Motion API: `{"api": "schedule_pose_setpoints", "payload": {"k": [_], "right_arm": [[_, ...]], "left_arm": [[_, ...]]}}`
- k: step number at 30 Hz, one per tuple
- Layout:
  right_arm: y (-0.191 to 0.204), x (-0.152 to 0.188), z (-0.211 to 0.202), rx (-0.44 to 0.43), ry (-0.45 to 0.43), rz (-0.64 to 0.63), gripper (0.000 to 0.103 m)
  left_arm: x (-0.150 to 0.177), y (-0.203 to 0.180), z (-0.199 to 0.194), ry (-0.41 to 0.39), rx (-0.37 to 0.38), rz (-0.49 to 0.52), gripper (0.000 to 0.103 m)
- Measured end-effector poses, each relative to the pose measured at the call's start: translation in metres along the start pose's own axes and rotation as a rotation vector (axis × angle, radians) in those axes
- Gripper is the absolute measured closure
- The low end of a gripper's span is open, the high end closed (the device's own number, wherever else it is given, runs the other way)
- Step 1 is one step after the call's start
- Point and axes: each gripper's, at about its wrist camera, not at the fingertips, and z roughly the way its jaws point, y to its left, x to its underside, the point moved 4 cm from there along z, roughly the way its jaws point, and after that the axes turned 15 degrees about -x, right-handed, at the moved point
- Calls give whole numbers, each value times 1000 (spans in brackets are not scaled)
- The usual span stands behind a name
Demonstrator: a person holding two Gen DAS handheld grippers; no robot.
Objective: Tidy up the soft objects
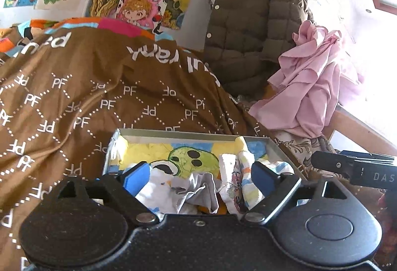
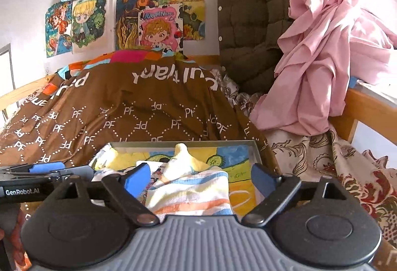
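Note:
A shallow metal tray [image 1: 173, 133] lined with a coloured drawing rests on the bed. Inside lie small soft items: a grey and white cloth bundle [image 1: 191, 189] and a striped sock [image 1: 250, 186]. My left gripper [image 1: 200, 178] hovers open over them, its blue pads wide apart on either side of the bundle. In the right wrist view the tray [image 2: 198, 143] holds a pastel striped sock [image 2: 191, 194] and a white sock with yellow toes [image 2: 183, 159]. My right gripper [image 2: 200, 179] is open, straddling the striped sock without pinching it. Each gripper shows at the edge of the other's view.
A brown blanket printed with "PF" [image 1: 99, 97] covers the bed behind the tray. An olive quilted jacket [image 1: 248, 23] and a crumpled pink cloth [image 1: 310, 82] hang at the right. A floral sheet [image 2: 335, 164] and wooden bed rail [image 2: 367, 107] lie right. Drawings cover the wall.

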Motion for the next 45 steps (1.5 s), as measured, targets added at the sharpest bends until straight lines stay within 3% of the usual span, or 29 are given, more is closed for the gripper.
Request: {"api": "schedule_pose_setpoints", "payload": {"k": [5, 34, 45], "right_arm": [[6, -1, -18, 3, -22, 0, 2], [67, 54, -147, 42, -47, -25, 0], [92, 87, -188, 66, -28, -43, 0]], "left_arm": [[-2, 2, -26, -33, -1, -2, 1], [52, 7, -176, -20, -56, -46, 1], [92, 4, -223, -30, -99, -78, 1]]}}
